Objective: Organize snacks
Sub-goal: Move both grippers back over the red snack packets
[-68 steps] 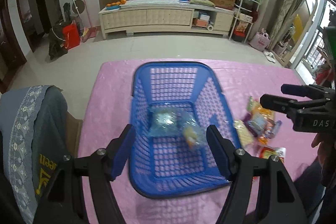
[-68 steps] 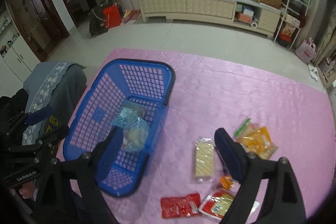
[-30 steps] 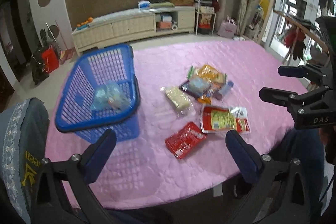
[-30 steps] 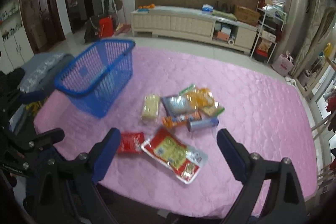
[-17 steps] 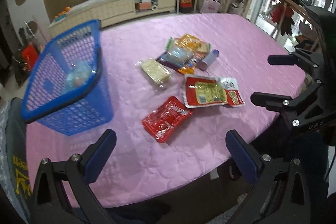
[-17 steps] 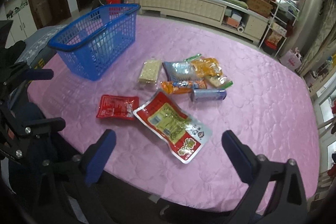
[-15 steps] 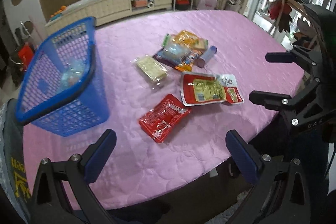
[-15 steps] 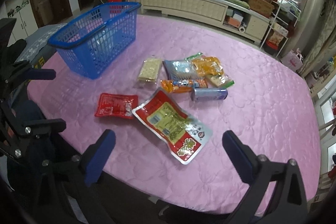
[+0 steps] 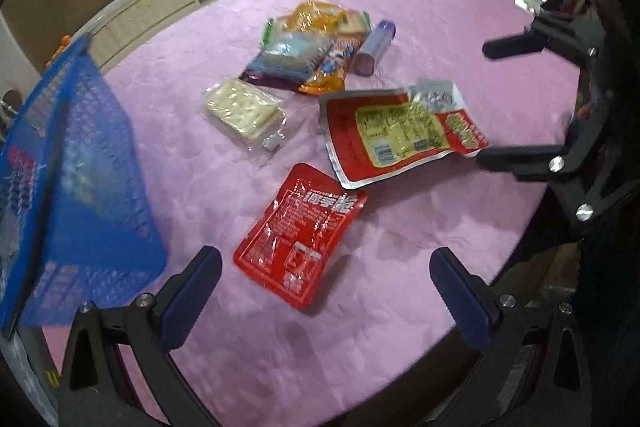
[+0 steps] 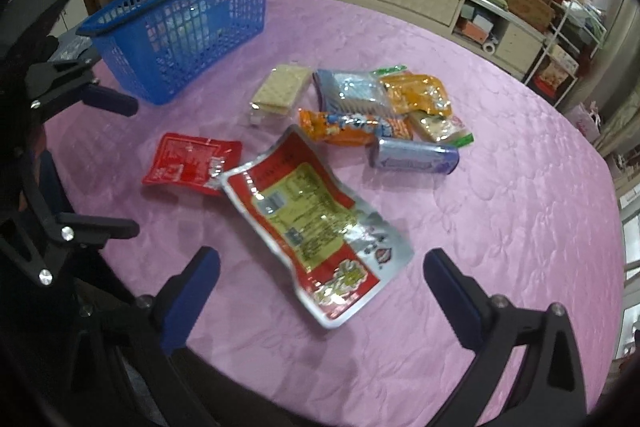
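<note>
I hold my left tool (image 9: 326,281) and right tool (image 10: 322,281) wide, gripping nothing — snack packets (image 10: 316,223) lie scattered on the pink tabletop (image 10: 500,195), beside the blue basket (image 10: 176,27).

left gripper (image 9: 326,285): a black frame of angled struts is seen, with a triangle hole in each arm.
left gripper fingers (image 9: 192,297): dark blue flat pads are fitted on black arms.
right gripper (image 10: 320,291): the same black frame is seen.
right gripper fingers (image 10: 454,297): dark blue pads.
screws (image 10: 498,301): small round silver heads are set along the arms.
</note>
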Action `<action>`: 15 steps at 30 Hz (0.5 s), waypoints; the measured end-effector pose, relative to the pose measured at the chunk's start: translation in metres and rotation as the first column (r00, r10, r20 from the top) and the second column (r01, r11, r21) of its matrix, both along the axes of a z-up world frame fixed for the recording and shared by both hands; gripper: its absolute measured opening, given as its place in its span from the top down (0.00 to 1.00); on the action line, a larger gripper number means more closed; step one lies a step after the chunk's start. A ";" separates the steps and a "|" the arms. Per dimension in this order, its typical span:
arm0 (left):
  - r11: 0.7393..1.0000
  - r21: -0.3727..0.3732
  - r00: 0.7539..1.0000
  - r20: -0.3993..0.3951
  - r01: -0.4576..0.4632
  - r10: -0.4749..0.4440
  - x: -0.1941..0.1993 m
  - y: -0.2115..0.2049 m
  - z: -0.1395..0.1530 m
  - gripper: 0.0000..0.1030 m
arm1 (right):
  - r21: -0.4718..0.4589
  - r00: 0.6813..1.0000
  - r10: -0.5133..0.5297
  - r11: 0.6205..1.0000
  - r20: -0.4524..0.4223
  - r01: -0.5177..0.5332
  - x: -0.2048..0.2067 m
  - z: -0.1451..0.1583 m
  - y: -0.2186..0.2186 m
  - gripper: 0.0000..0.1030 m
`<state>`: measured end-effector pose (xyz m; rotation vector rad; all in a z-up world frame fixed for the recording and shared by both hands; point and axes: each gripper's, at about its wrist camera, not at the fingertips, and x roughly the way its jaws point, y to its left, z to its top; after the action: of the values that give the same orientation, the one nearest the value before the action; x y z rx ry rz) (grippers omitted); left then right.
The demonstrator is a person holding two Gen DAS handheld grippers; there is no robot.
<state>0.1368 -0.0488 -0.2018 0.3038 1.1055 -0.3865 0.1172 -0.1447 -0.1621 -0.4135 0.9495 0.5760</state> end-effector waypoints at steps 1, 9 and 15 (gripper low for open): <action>1.000 0.002 1.000 -0.003 -0.001 0.001 0.006 0.001 -0.004 0.00 | 0.002 1.000 -0.005 1.000 0.004 0.005 0.002 -0.001 -0.002 0.00; 0.997 0.050 0.998 -0.026 0.055 -0.054 0.038 -0.002 -0.026 0.00 | 0.012 1.000 -0.027 1.000 -0.004 0.027 0.016 -0.013 -0.009 0.00; 0.997 0.079 0.998 -0.063 0.028 -0.023 0.057 0.003 -0.047 0.00 | 0.042 1.000 -0.023 0.999 -0.001 0.023 0.018 -0.017 -0.012 0.00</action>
<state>0.1943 -0.0460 -0.2487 0.3786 1.1805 -0.3770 0.1357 -0.1569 -0.1789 -0.3639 0.9403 0.5746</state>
